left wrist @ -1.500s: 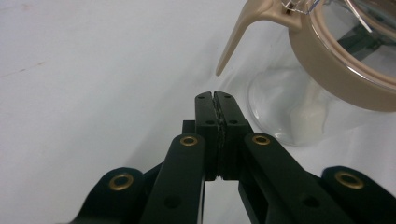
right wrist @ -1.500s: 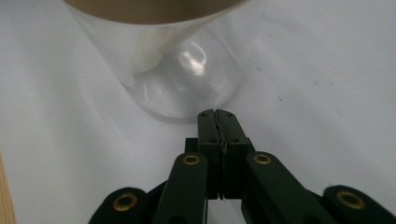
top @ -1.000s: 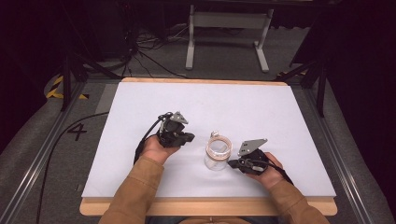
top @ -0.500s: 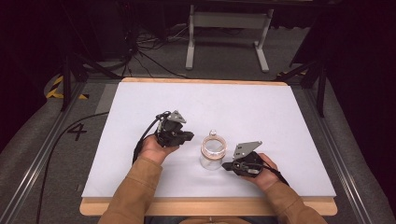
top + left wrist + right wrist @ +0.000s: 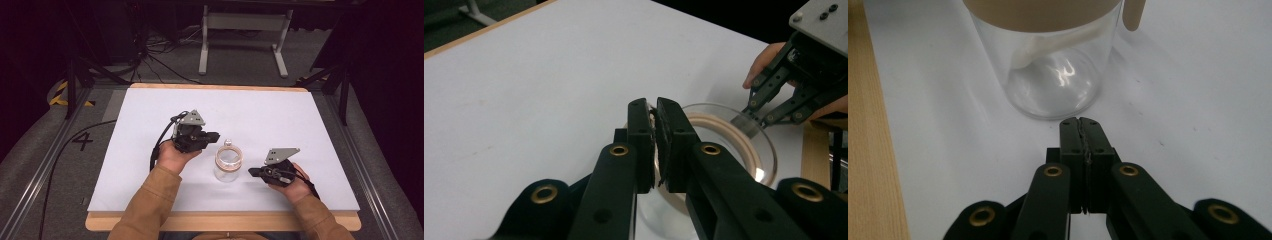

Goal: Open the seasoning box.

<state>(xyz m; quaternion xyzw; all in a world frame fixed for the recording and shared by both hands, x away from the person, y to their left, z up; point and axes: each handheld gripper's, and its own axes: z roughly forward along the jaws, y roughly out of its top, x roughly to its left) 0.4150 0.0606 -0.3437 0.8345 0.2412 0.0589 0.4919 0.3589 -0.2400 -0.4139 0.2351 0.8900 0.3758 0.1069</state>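
white tabletop (image 5: 300, 115) fills the scene under a dark room, with a wooden edge along the near side. nearest the person, the right gripper (image 5: 1081, 131) lies low over the table with its jaws clenched together on nothing, their tips just short of the foot of the clear glass jar (image 5: 1053, 75). the jar (image 5: 228, 165) stands upright near the middle of the table, between the two hands, with a tan band round its mouth and a small tan tab at the rim. above it the left gripper (image 5: 655, 130) hangs over the rim with its jaws nearly closed; something thin and dark seems pinched between the pads, but what it is cannot be told. farther back the table is bare, and beyond it are a metal stand and cables on the floor.

the likely trouble is the jar itself: it is light, smooth and held by neither gripper. a push from the right gripper's closed tips at its base could slide it or tip it toward the left hand. should the left gripper come down off centre, it may knock the rim rather than clear it, and glass toppling here could roll to the edge.
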